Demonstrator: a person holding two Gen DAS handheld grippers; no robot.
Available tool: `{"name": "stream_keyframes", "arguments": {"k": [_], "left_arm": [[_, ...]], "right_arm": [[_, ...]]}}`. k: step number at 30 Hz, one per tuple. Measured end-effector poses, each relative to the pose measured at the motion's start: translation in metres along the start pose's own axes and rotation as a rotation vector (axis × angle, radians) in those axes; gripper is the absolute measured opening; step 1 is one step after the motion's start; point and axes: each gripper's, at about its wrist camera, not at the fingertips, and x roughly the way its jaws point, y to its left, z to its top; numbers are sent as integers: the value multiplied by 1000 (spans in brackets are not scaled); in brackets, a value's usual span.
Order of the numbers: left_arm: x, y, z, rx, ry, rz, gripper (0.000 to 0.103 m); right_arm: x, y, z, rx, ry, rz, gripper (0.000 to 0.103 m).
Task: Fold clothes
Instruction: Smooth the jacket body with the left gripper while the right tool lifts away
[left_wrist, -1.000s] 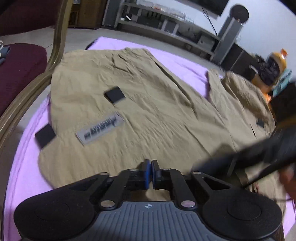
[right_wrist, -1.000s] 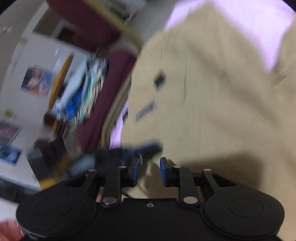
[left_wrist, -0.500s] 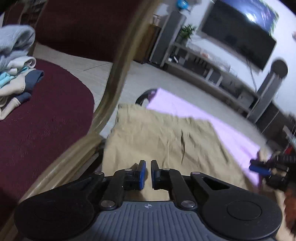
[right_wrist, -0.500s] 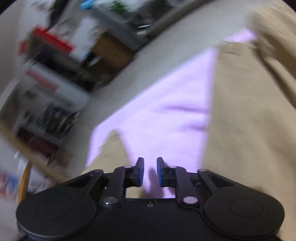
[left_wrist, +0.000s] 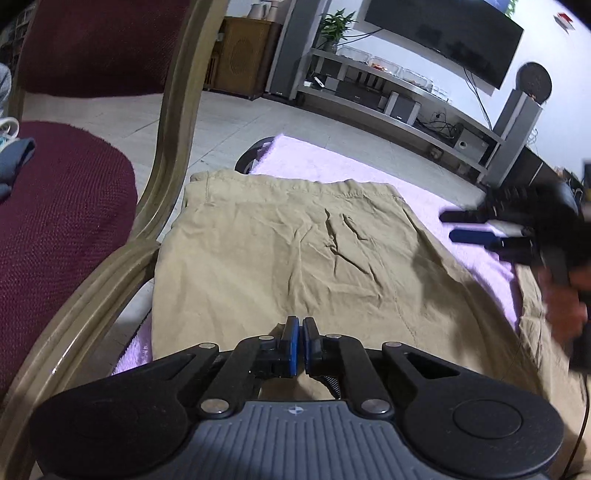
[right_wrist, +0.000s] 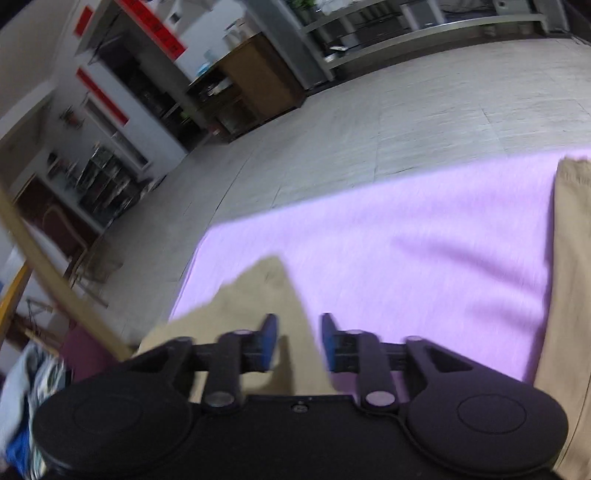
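A khaki garment (left_wrist: 295, 251) lies flat and creased on a lilac cloth (left_wrist: 332, 162). My left gripper (left_wrist: 299, 328) hovers over the garment's near part, jaws shut, and no fabric shows between the blue pads. In the left wrist view my right gripper (left_wrist: 446, 226) hangs at the right over the garment's edge, held by a hand (left_wrist: 565, 306). In the right wrist view, blurred, the right gripper (right_wrist: 297, 332) has its jaws opening above a pointed khaki corner (right_wrist: 258, 291). The pads do not press on it. Another khaki part (right_wrist: 569, 266) lies at the right on the lilac cloth (right_wrist: 406, 251).
A chair with a maroon seat (left_wrist: 55, 229) and a gold frame (left_wrist: 177, 122) stands close on the left, with folded clothes (left_wrist: 14, 158) on it. Beyond the cloth are pale floor tiles (left_wrist: 240, 122), a low media shelf (left_wrist: 388, 92) and a tall speaker (left_wrist: 517, 118).
The left wrist view swung from the garment's labelled side to its end beside the chair. The right gripper moved from beside the left one out to the right, and its jaws widened.
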Motion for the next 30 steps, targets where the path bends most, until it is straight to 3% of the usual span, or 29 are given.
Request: {"name": "stream_keyframes", "arguments": {"k": [4, 8, 10, 11, 16, 20, 23, 24, 26, 28, 30], "left_arm": [[0, 0, -1, 14, -3, -4, 8], [0, -5, -2, 53, -14, 10, 8], [-1, -8, -2, 72, -24, 24, 9], [-1, -9, -2, 77, -32, 34, 9], [-12, -6, 4, 57, -83, 43, 8], [-7, -12, 0, 81, -51, 45, 9], [-3, -13, -3, 85, -33, 49, 8], [-4, -12, -1, 74, -34, 31, 8], [-8, -10, 2, 44, -36, -21, 8], [-11, -13, 1, 60, -47, -59, 8], [-14, -18, -1, 89, -55, -89, 8]], "right_arm": [[18, 6, 12, -26, 14, -45, 32], [36, 28, 10, -132, 8, -75, 31], [43, 40, 8, -194, 1, -98, 6], [42, 48, 8, -228, -22, -126, 2], [-1, 50, 12, -240, -243, -151, 1], [-10, 31, 17, -186, -291, -269, 1], [-12, 14, 21, -91, -198, -215, 8], [-12, 11, 21, -74, -161, -177, 19], [-3, 12, 16, -69, -83, -120, 32], [5, 18, 7, -77, -21, -92, 32], [-4, 26, -8, -121, -18, -97, 31]]}}
